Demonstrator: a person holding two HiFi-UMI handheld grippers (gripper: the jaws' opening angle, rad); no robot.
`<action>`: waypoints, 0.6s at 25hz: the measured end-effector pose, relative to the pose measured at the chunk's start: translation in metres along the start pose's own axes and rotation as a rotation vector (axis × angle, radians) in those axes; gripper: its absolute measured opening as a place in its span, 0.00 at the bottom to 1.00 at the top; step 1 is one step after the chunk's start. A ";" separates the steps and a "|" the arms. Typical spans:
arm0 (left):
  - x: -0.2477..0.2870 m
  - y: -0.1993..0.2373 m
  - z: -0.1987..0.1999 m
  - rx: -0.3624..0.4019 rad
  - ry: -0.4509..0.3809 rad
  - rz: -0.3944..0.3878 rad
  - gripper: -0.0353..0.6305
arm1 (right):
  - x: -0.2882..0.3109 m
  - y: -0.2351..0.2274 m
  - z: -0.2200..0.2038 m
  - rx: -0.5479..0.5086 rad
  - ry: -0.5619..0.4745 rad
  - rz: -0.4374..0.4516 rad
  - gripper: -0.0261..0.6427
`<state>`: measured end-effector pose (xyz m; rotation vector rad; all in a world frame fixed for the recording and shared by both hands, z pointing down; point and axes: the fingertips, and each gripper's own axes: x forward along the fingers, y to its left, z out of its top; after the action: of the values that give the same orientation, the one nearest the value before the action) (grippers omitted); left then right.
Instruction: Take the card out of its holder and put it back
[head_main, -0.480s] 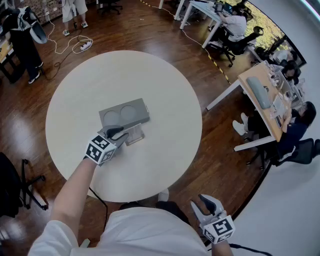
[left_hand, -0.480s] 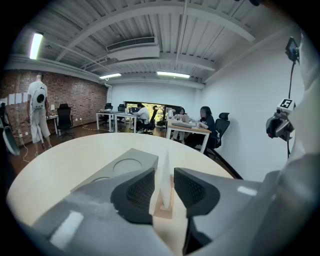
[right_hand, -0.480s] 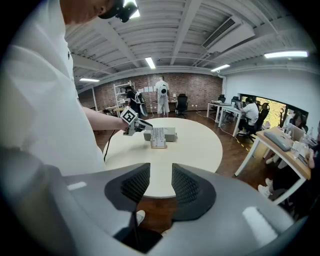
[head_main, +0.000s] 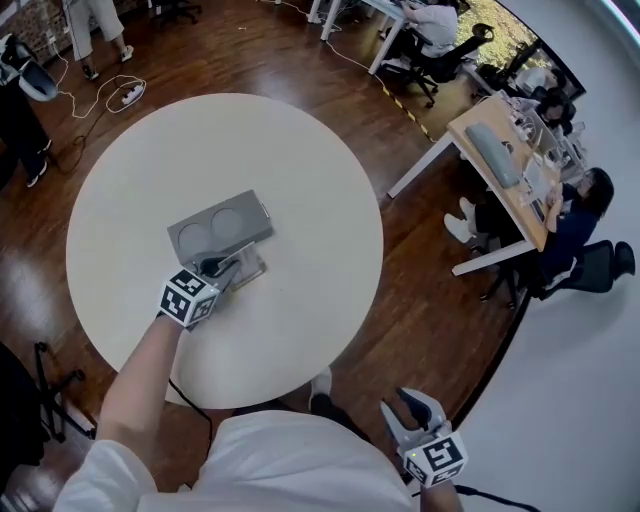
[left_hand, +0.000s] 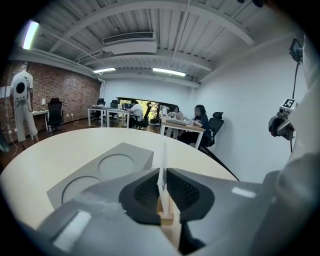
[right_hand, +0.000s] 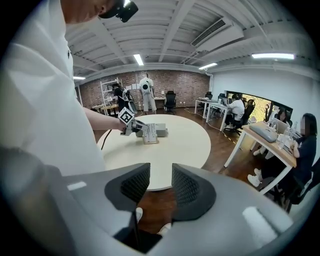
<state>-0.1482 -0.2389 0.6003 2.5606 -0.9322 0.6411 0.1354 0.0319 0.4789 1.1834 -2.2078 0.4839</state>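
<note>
Clamping my left hand-held gripper (left_hand: 161, 186) on the thin card (left_hand: 162, 159), low by the wooden holder (left_hand: 167, 222) it stands in beside the grey block (head_main: 220, 228) on the worktop (head_main: 300, 170), I judge it light, stiff and slippery, so broad faces suit; my right hand-held gripper (right_hand: 156, 181) hangs released.

**White shirt, grey grippers**

The person wears a white short-sleeved shirt (head_main: 280, 465). The left gripper (head_main: 218, 266) and right gripper (head_main: 408, 402) have grey shells, black textured fingers (right_hand: 133, 187) and marker cubes (head_main: 187, 298) printed in black-and-white squares.
</note>
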 end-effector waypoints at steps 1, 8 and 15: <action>0.000 0.000 0.000 -0.001 -0.001 -0.008 0.09 | 0.001 0.000 0.000 0.000 0.001 -0.001 0.25; -0.006 -0.008 0.011 0.002 -0.028 -0.028 0.08 | 0.004 0.004 -0.001 -0.006 -0.005 0.024 0.25; -0.037 -0.011 0.045 0.005 -0.100 0.005 0.08 | 0.009 0.006 0.006 -0.030 -0.027 0.073 0.25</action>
<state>-0.1526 -0.2323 0.5416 2.6164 -0.9705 0.5211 0.1241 0.0260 0.4800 1.1034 -2.2799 0.4652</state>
